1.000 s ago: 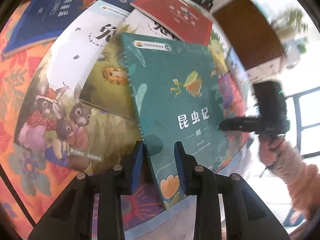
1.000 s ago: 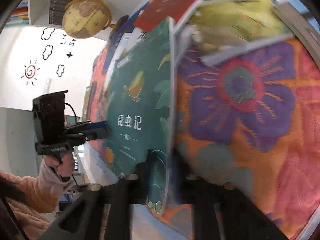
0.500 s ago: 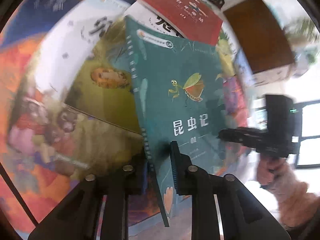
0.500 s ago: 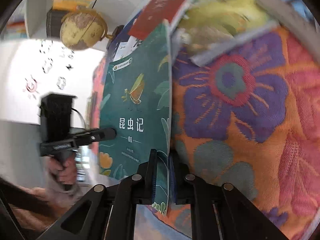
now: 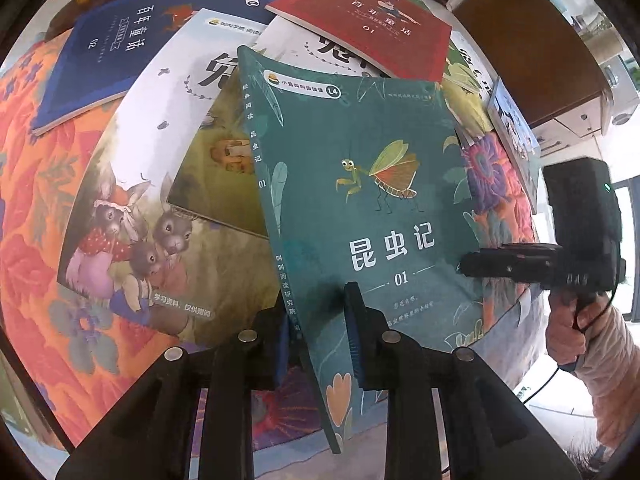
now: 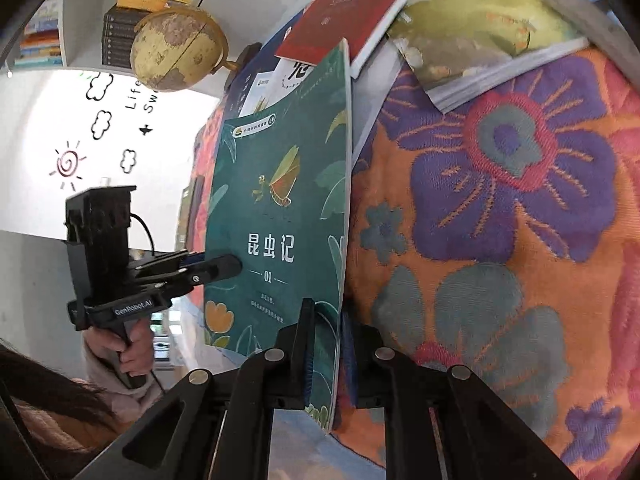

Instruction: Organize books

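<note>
Since a second ago the green book (image 5: pixel 372 184) has come up off the pile: then it lay nearly flat with the left gripper (image 5: pixel 316 340) standing open around its spine corner, and now that corner is clamped and the cover tilts upward, its lower edge clear of the flowered cloth (image 5: pixel 28 184). Both tongs are clenched on this one book. In the left wrist view the left fingers (image 5: pixel 354 332) pinch the bottom of the spine side, one pad on the front cover and the other behind it. The right gripper (image 6: pixel 326 356) bites the bottom corner on the open-page side; in its own view the book stands almost edge-on between its pads, and its jaws are easing apart slightly with the cover still pressed between them. From the left wrist view the right gripper (image 5: pixel 480 264) reaches in from the right edge, held by a hand (image 5: pixel 568 328) in a pale sleeve. The green book's far end still overlaps the other books on the cloth: a rabbit picture book (image 5: pixel 132 208) lies to its left, a yellow-green book (image 5: pixel 224 168) sits partly under its spine, a red book (image 5: pixel 368 20) lies across its top corner, and a dark blue book (image 5: pixel 120 48) rests farther back at the left. In the right wrist view a yellow globe (image 6: pixel 176 48) stands beyond the books, near a white shelf (image 6: pixel 76 8) with stacked volumes.
</note>
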A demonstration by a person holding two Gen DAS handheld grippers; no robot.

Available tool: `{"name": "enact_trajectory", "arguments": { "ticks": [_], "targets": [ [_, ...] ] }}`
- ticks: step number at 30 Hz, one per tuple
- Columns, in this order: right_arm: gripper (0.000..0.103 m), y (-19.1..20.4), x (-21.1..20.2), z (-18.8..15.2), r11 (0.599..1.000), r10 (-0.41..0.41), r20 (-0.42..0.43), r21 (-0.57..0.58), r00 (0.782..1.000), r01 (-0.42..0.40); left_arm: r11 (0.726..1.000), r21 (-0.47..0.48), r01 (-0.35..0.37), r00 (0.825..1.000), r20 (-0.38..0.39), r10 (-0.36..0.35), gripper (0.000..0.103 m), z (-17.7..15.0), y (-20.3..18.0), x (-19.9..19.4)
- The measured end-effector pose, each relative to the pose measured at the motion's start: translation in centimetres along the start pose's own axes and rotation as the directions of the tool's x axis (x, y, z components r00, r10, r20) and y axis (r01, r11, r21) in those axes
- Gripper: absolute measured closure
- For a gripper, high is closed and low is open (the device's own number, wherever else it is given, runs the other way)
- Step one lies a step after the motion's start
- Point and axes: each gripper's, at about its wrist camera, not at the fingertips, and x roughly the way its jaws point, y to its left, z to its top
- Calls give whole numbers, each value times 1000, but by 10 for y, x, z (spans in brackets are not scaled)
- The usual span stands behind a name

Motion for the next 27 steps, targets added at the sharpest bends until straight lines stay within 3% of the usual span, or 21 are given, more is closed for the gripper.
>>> {"name": "enact_trajectory", "arguments": {
  "ticks": [3, 11, 15, 27],
  "targets": [
    [90, -5, 5, 6, 998, 58, 11, 25, 998, -58, 1000, -2, 0, 1000, -2, 0, 81, 0, 0, 0],
    [90, 23, 3, -2, 992, -76, 80, -90, 994, 83, 1000, 2, -27, 1000, 8, 27, 81, -3, -3, -2],
    [92, 34, -1, -2, 992, -47, 74, -118, 996, 55, 999, -2, -35, 999, 6, 35, 81, -6, -3, -3],
    [92, 89, 17, -14, 963, -102, 57, -244, 993, 113, 998, 31, -62, 997, 47, 61, 82, -26, 8, -29]
  ]
}}
